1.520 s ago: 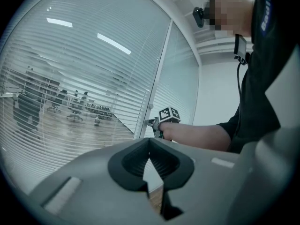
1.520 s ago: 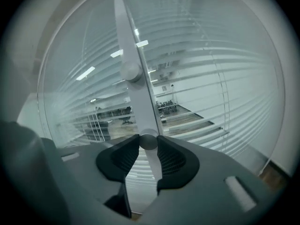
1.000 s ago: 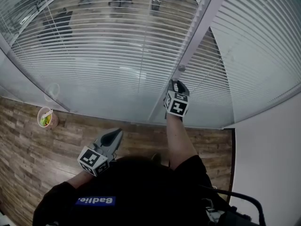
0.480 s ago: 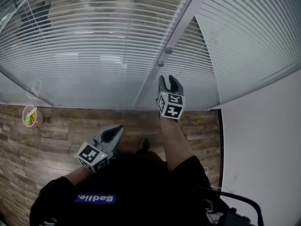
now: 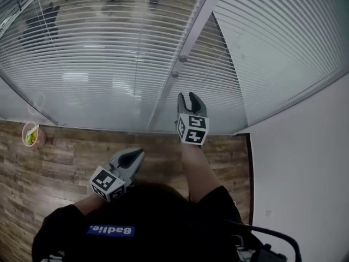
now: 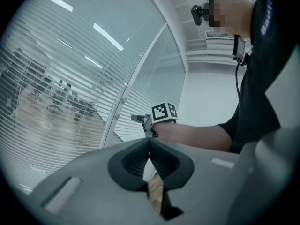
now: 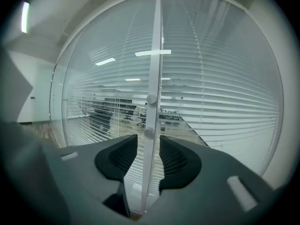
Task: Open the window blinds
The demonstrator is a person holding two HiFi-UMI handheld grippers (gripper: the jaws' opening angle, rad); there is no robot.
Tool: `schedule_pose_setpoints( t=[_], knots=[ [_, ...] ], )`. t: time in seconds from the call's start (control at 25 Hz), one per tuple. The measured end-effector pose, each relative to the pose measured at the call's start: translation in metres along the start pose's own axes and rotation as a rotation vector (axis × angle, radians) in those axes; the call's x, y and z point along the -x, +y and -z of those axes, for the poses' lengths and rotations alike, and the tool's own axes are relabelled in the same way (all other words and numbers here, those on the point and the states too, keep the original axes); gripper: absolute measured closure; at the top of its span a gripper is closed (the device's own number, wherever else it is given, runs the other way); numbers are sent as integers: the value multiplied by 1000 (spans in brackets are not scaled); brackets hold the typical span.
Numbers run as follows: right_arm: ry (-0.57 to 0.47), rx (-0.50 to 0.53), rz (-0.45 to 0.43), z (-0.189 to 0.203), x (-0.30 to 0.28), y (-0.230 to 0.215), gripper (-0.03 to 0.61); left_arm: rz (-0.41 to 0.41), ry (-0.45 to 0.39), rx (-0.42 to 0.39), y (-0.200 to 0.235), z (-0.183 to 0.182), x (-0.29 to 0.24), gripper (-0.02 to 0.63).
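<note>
White slatted blinds [image 5: 98, 53] hang behind glass, with slats partly tilted and an office visible through them. A white mullion [image 5: 188, 42] runs between the panes and carries two round knobs [image 5: 175, 75]. My right gripper [image 5: 191, 97] is held out towards the mullion, short of the knobs, open and holding nothing. In the right gripper view the mullion [image 7: 153, 69] and the lower knob [image 7: 148, 133] show through the gap of the right gripper [image 7: 148, 143], farther off. My left gripper [image 5: 132, 156] hangs low near my body, shut and empty, as the left gripper [image 6: 150, 142] view also shows.
A cup [image 5: 30, 135] stands on the wood floor [image 5: 65, 162] by the glass at the left. A white wall [image 5: 305, 173] closes the right side. A thin cord [image 5: 215, 64] hangs along the right blind. Office chairs [image 5: 41, 15] stand beyond the glass.
My right gripper has drawn back from the knob on the mullion and its jaws have spread wider. The left gripper has shifted only slightly.
</note>
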State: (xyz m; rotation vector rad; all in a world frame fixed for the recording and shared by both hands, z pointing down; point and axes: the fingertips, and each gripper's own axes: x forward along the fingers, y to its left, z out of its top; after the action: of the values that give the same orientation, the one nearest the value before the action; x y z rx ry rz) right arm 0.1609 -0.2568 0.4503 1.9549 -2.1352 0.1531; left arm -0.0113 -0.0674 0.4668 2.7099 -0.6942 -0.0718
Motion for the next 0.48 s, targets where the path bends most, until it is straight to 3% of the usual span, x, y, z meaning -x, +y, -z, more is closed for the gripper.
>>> schedule_pose_setpoints(
  t=[0.2, 0.48],
  knots=[
    [-21, -10, -76, 5, 8, 4, 426, -64, -14, -41, -16, 2, -7, 614],
    [-46, -34, -189, 22, 60, -14, 426, -135, 21, -95, -78, 23, -24, 614]
  ],
)
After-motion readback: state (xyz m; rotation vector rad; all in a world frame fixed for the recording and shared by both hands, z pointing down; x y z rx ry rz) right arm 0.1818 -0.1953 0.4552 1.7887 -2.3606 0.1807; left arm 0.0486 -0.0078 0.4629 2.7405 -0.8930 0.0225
